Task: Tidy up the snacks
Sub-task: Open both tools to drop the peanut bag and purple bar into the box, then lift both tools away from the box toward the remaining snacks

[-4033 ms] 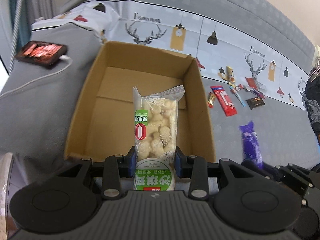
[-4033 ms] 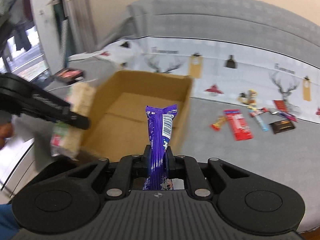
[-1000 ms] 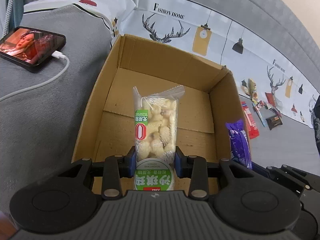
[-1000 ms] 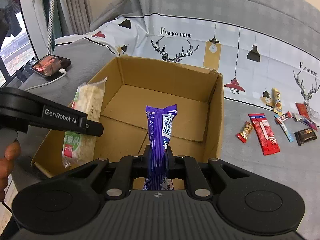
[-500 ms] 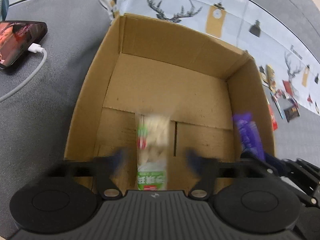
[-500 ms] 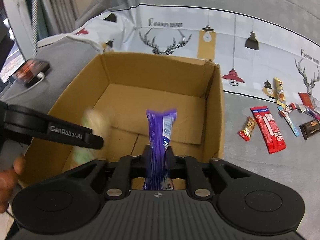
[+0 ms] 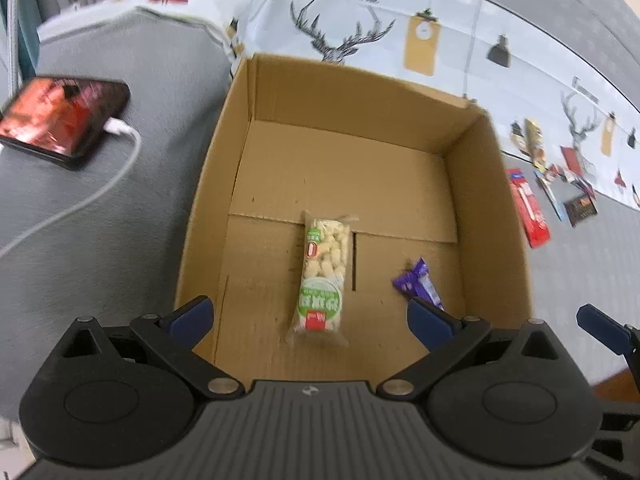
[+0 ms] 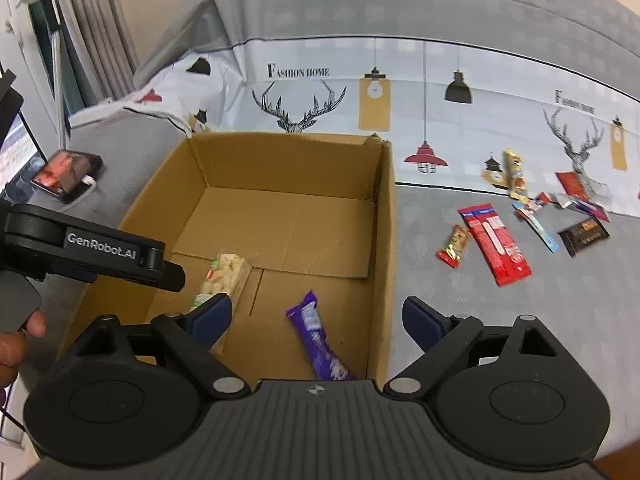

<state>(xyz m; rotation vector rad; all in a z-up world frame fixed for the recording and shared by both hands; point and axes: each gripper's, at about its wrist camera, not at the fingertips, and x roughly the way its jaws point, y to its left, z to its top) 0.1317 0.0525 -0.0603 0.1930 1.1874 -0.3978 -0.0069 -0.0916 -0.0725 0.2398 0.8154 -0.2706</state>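
An open cardboard box (image 7: 216, 184) (image 8: 384, 216) sits on the grey sofa. A clear rice-puff snack bar with green label (image 7: 322, 276) (image 8: 224, 272) lies flat on the box floor. A purple wrapped snack (image 7: 418, 284) (image 8: 320, 340) lies on the floor near the right wall. My left gripper (image 7: 310, 320) is open and empty above the box's near edge; it also shows in the right wrist view (image 8: 120, 252). My right gripper (image 8: 318, 318) is open and empty above the near right corner.
Several loose snacks lie on the sofa right of the box: a long red pack (image 8: 494, 242), a small red-gold candy (image 8: 454, 246), a dark chocolate bar (image 8: 584, 234), a yellow bar (image 8: 516, 174). A phone (image 7: 60, 120) on a white cable lies left of the box.
Both grippers opened and let go. The rice-puff bar and the purple snack dropped from the jaws onto the box floor. Both grippers have pulled up and back a little.
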